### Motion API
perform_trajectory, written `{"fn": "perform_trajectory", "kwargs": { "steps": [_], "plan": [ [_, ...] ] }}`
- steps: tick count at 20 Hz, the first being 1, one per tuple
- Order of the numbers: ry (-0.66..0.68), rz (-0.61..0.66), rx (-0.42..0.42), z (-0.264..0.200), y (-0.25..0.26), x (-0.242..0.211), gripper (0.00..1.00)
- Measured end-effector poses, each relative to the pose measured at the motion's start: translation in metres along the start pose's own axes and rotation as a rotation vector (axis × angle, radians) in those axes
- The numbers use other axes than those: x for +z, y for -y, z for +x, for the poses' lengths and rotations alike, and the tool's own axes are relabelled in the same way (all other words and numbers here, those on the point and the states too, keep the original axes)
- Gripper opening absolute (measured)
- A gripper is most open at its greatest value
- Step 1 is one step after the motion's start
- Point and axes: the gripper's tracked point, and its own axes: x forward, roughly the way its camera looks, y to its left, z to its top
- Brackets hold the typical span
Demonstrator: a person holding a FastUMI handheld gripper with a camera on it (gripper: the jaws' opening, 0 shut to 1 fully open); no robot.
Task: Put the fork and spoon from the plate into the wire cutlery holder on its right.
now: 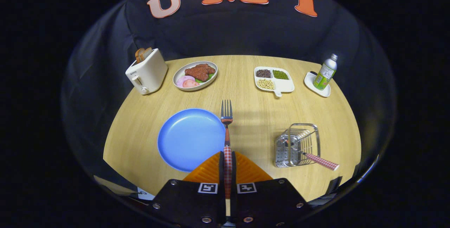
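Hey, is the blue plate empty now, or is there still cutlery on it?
Empty. The blue plate is bare; the gripper is shut on the fork, and a checked handle sticks out of the wire holder.

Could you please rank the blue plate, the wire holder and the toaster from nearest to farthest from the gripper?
With the gripper shut on the fork:
1. Blue plate, just left of the fingers.
2. Wire holder, off to the right.
3. Toaster, far back left.

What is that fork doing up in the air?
A person's handheld tongs are shut on the fork by its checked handle, tines pointing ahead, beside the blue plate. The plate has no cutlery on it. The wire cutlery holder, off to the right, already has a checked handle leaning out of it. The fork likely goes there next.
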Motion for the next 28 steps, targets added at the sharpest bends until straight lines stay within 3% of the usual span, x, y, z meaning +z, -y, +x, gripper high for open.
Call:
{"fn": "perform_trajectory", "kwargs": {
  "steps": [12, 28],
  "plan": [
    [-0.24, -0.144, -0.025, -0.052, 0.117, -0.016, 0.05],
    [-0.657, -0.301, 0.056, -0.012, 0.136, -0.023, 0.05]
  ]
}}
